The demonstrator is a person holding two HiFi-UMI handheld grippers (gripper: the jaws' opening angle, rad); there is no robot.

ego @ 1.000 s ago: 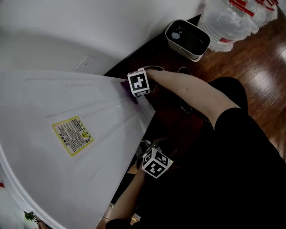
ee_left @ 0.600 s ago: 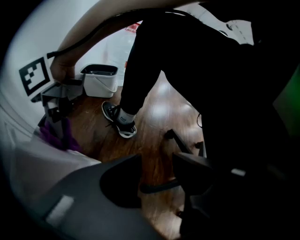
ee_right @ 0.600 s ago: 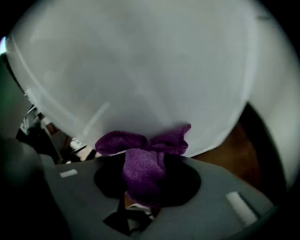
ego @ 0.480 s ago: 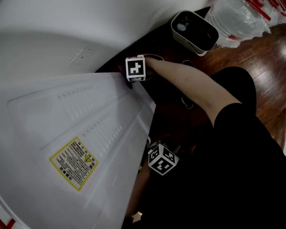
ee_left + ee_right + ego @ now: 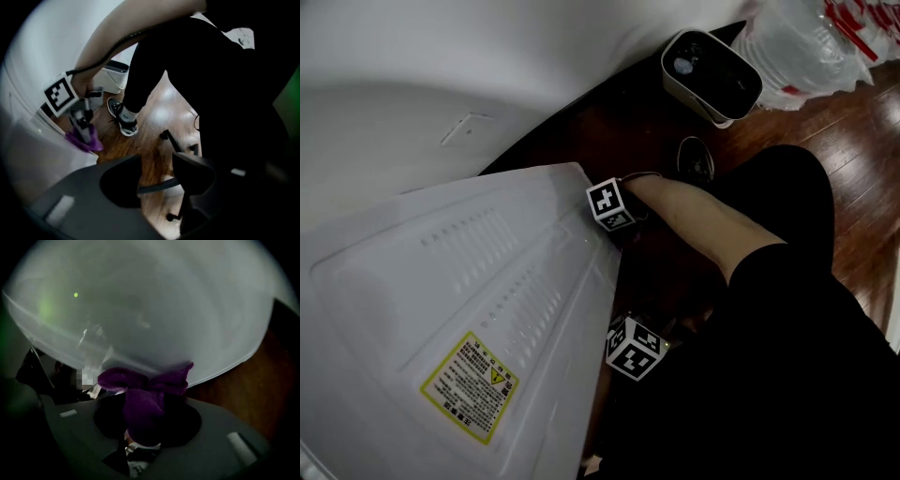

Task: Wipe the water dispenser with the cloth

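Note:
The white water dispenser [image 5: 441, 309] fills the left of the head view, its back panel bearing a yellow warning label [image 5: 469, 386]. My right gripper [image 5: 615, 223] is at the panel's right edge, just below the top corner. In the right gripper view it [image 5: 143, 416] is shut on a purple cloth [image 5: 140, 390] that presses against the white casing [image 5: 140, 310]. The left gripper view shows that cloth [image 5: 85, 140] at the dispenser's edge [image 5: 28, 154]. My left gripper [image 5: 630, 349] hangs lower, near my body, and its jaws [image 5: 157, 171] are open with nothing between them.
A small white bin [image 5: 711, 75] and a wrapped water bottle [image 5: 811, 42] stand on the wooden floor at the far right. A shoe [image 5: 696, 159] is beside my right arm. A wall socket [image 5: 467, 127] sits behind the dispenser. A chair base [image 5: 180, 145] lies ahead of the left gripper.
My right gripper has slid with the cloth from the dispenser's top corner down along its right edge. The left gripper has hardly moved.

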